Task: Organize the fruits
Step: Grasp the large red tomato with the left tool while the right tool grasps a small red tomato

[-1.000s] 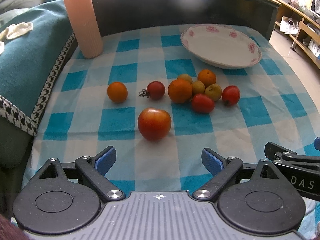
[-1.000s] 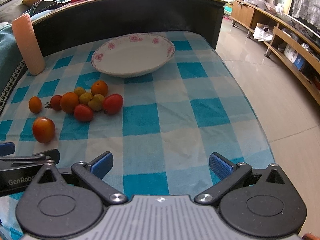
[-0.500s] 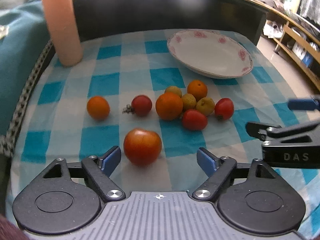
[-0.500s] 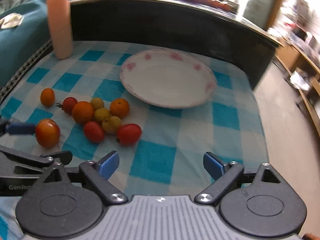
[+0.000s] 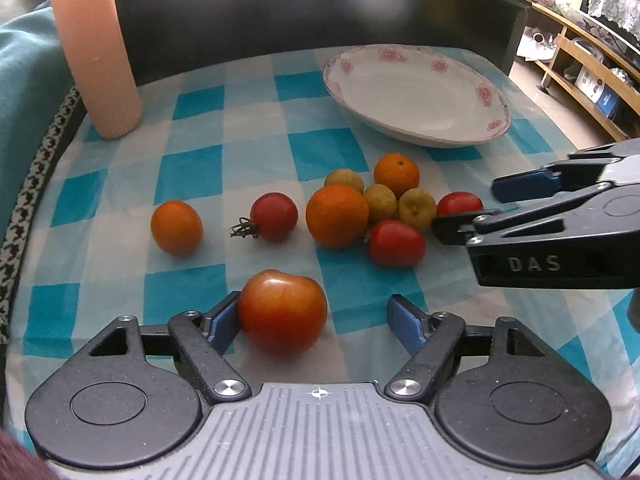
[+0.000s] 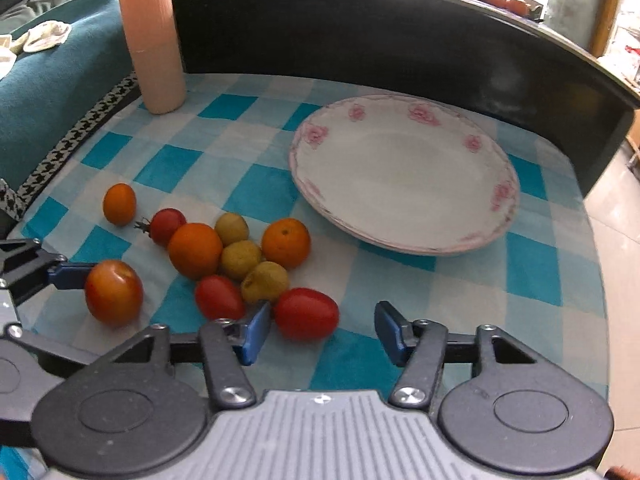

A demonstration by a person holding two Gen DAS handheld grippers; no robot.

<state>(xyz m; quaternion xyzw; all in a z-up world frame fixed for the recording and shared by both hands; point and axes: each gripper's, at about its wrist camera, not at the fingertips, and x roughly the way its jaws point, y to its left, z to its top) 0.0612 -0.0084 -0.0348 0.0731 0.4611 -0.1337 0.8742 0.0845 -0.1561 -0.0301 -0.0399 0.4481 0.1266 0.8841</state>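
Here, on the checked counter (image 5: 192, 168), the left claw (image 5: 312, 320) gapes wide around a large tomato (image 5: 282, 311), its left pad touching. At 2 o'clock, the right claw (image 6: 320, 328) stands wide around an oval red tomato (image 6: 306, 313); the flowered plate (image 6: 404, 176) lies beyond.

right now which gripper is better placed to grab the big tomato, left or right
Left. The left gripper is open with the big tomato already between its fingers, touching one pad. The right gripper is open around the oval red tomato on the far side of the pile.
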